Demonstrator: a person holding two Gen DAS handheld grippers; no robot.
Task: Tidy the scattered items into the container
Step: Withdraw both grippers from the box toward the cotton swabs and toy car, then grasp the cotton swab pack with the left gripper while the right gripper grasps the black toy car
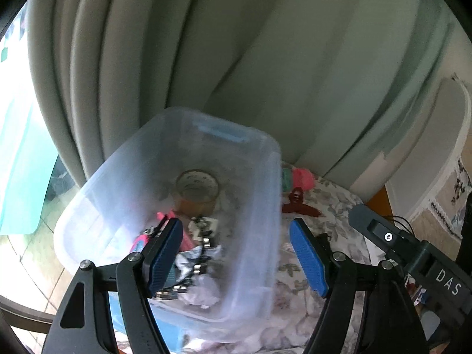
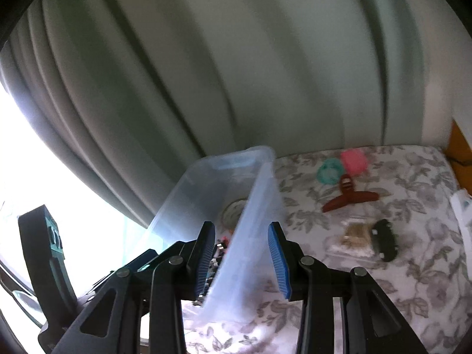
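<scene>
Blue-padded fingers of the right gripper (image 2: 242, 258) stand apart on either side of the bin (image 2: 250, 206), one inside its right wall and one outside, so the claw straddles that wall without pinching it. Left of it, the left gripper (image 1: 236, 258) is likewise spread wide, one finger over the bin's contents and one outside the same wall, grasping nothing. Inside the bin lie a tape roll (image 1: 197, 190), a pink item (image 1: 141, 240) and a tangle of small metal-tipped pieces, too blurred to name. Right of the bin, on the floral cloth (image 2: 413, 265), more items lie loose: a red hair clip (image 2: 349, 196) with its long axis running left to right, a teal ring (image 2: 329, 174) and a pink lump (image 2: 354, 160) beyond it, and a clear packet (image 2: 352, 240) touching a black object (image 2: 385, 240) nearer the camera. All of these sit on the right gripper's side of the bin, so that hand is the nearer one; the packet and black object are closest to its fingers, just to their right.
</scene>
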